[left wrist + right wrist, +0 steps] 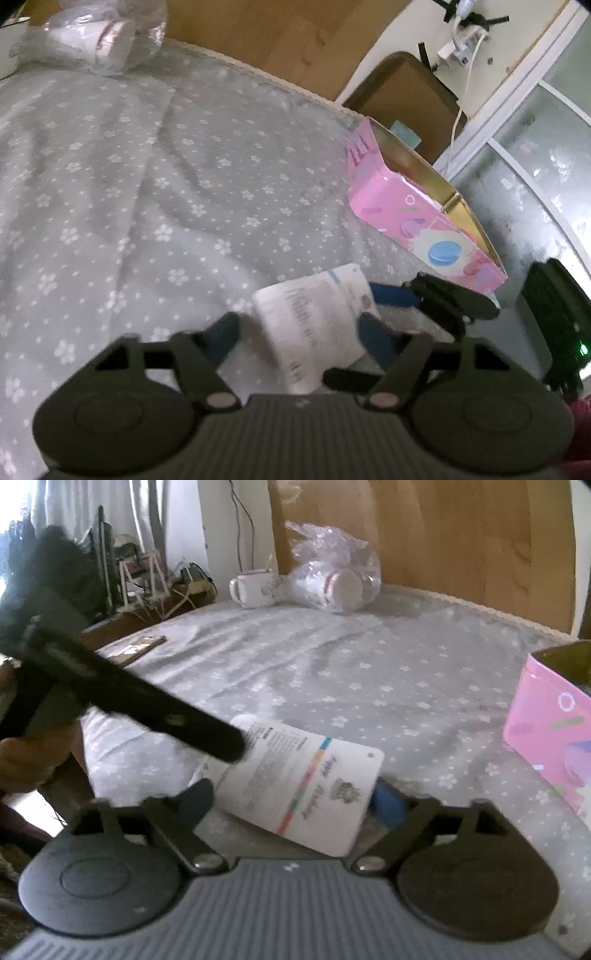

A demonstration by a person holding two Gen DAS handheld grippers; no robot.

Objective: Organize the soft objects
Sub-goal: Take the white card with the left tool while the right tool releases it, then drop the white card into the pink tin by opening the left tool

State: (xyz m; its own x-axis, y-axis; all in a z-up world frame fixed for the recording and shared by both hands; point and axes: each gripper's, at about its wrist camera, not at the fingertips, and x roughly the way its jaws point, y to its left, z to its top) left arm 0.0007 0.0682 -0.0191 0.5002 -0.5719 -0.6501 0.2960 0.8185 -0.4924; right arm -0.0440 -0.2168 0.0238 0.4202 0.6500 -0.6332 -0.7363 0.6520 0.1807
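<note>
Card sits between the blue fingers of my left claw, low over the bed; whether the pads touch it I cannot tell. My right claw also straddles the card, spread wide. My left claw's dark arm crosses the right view. A pink box stands near, on the bed's right side.

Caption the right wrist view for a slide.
Both grippers converge on a white printed card over the floral bedsheet, pink box at right.
</note>
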